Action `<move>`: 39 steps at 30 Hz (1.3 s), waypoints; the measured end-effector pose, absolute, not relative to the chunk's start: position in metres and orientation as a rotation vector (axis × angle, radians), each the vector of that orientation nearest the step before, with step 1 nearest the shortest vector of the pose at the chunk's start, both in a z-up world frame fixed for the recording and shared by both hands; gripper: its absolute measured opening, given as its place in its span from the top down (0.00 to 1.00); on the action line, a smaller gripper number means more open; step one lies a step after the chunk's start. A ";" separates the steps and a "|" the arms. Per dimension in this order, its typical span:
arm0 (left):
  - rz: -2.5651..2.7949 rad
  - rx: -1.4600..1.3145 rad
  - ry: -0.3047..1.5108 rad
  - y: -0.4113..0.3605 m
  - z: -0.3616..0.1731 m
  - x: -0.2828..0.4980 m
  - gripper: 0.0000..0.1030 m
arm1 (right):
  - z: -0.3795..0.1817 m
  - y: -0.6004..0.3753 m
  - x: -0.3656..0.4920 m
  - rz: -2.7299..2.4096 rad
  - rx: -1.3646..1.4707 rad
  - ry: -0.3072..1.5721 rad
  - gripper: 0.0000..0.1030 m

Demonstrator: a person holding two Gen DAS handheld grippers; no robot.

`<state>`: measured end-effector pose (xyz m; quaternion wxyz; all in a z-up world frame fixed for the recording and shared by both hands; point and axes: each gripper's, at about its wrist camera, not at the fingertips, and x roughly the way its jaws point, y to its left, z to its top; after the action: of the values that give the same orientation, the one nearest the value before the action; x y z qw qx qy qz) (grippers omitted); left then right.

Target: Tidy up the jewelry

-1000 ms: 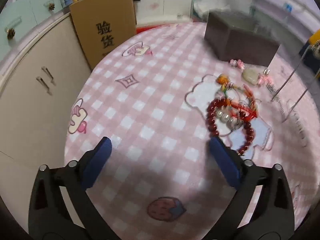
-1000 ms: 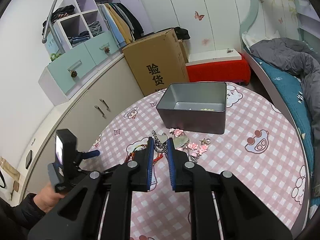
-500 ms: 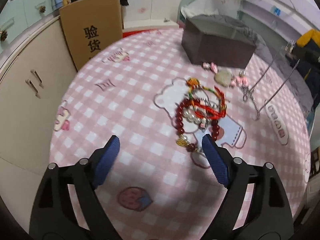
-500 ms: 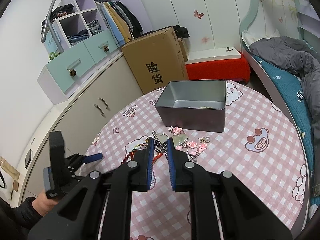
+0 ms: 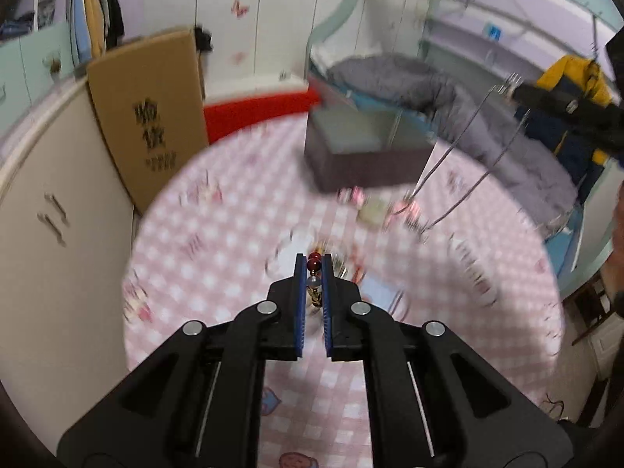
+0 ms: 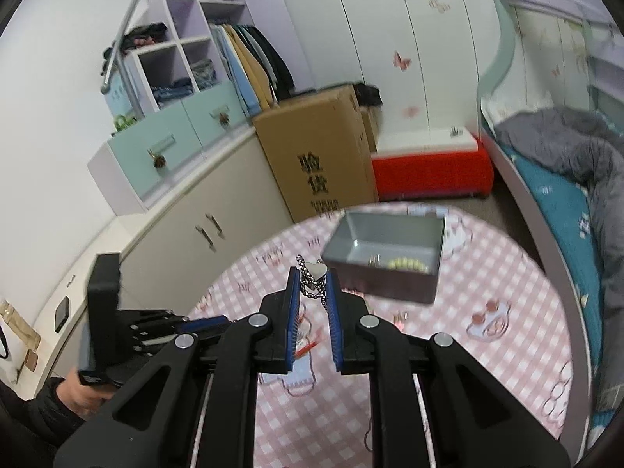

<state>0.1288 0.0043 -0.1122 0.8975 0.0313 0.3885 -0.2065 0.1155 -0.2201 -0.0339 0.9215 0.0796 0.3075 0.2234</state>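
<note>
My left gripper (image 5: 313, 263) is shut on a bead bracelet (image 5: 314, 273) with dark red and clear beads, held above the pink checked table (image 5: 234, 241). My right gripper (image 6: 313, 277) is shut on a silver chain necklace with a heart pendant (image 6: 316, 272), lifted above the table. The grey metal box (image 6: 386, 257) stands at the table's far side, with small yellow beads inside; it also shows in the left wrist view (image 5: 362, 152). More jewelry (image 5: 374, 206) lies blurred in front of the box. The chain (image 5: 448, 163) hangs from the right gripper in the left wrist view.
A cardboard box (image 6: 319, 163) and beige cabinets (image 6: 206, 234) stand beyond the table's left edge. A red bench (image 6: 429, 171) is behind the table and a bed with a grey quilt (image 6: 577, 148) is to the right. The left hand-held gripper (image 6: 105, 327) shows at lower left.
My left gripper closed on the bead bracelet and lifted it. My right gripper rose higher with the heart necklace. Both views tilted up toward the room.
</note>
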 end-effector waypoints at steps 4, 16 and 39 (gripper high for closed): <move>-0.469 0.048 0.727 0.008 -0.074 0.126 0.93 | -0.017 -0.222 0.116 0.467 0.160 0.593 0.88; -0.557 0.015 0.700 -0.001 -0.047 0.144 0.93 | -0.015 -0.221 0.119 0.471 0.162 0.593 0.88; -0.589 0.024 0.762 -0.006 -0.067 0.140 0.93 | -0.132 -0.131 0.134 0.674 -0.022 0.865 0.98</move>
<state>0.1395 -0.0065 -0.0671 0.8862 0.0118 0.3664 -0.2833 0.1345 -0.1309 -0.1323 0.8533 -0.0105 0.4111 0.3206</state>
